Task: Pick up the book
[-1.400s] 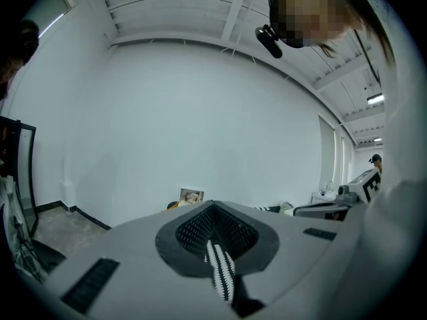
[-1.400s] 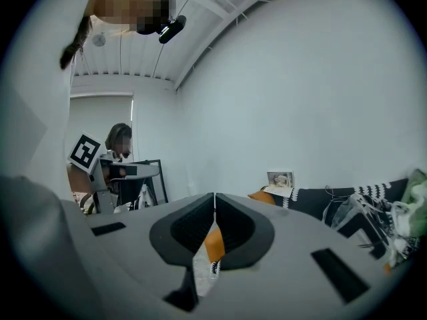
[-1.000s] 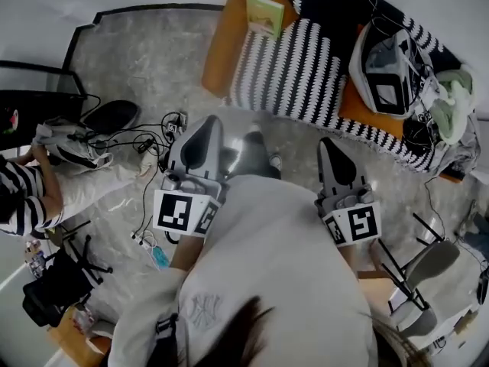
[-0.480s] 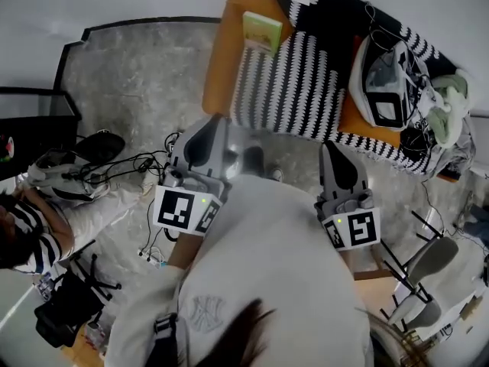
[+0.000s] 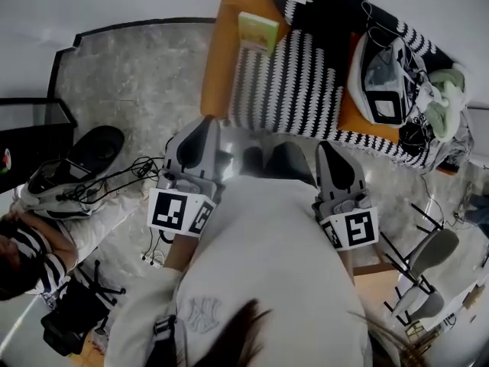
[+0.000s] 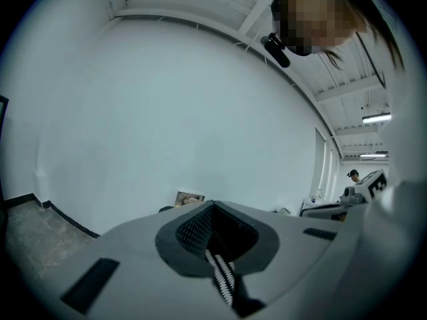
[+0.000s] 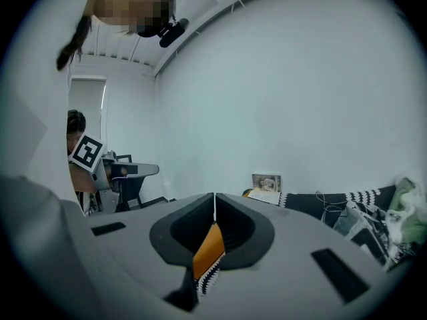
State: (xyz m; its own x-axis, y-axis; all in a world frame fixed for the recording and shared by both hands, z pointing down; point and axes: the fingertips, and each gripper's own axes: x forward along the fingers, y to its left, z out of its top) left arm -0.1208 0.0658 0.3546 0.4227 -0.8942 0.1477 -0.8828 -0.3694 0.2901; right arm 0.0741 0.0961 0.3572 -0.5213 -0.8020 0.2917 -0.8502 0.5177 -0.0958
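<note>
The book (image 5: 259,30), thin with a yellow-green cover, lies flat on the orange couch (image 5: 216,52) at its far left, beside a black-and-white striped blanket (image 5: 294,75). My left gripper (image 5: 206,125) is held level in front of my body with its jaws closed together and nothing in them; its tip (image 6: 213,204) points at the couch edge. My right gripper (image 5: 328,147) is alongside it, also shut and empty (image 7: 214,195). Both are well short of the book, which lies beyond and slightly right of the left gripper.
A white device (image 5: 386,71) with tangled cables and a pale green cloth (image 5: 445,102) lie on the couch's right end. A person in a striped top (image 5: 23,243) sits on the floor at left, near cables (image 5: 122,178) and a black bag (image 5: 95,147). Chairs (image 5: 428,270) stand at right.
Both grippers and my body have moved toward the couch, which now lies closer below the gripper tips. Jaws stayed shut. The seated person has slid toward the lower left of the view.
</note>
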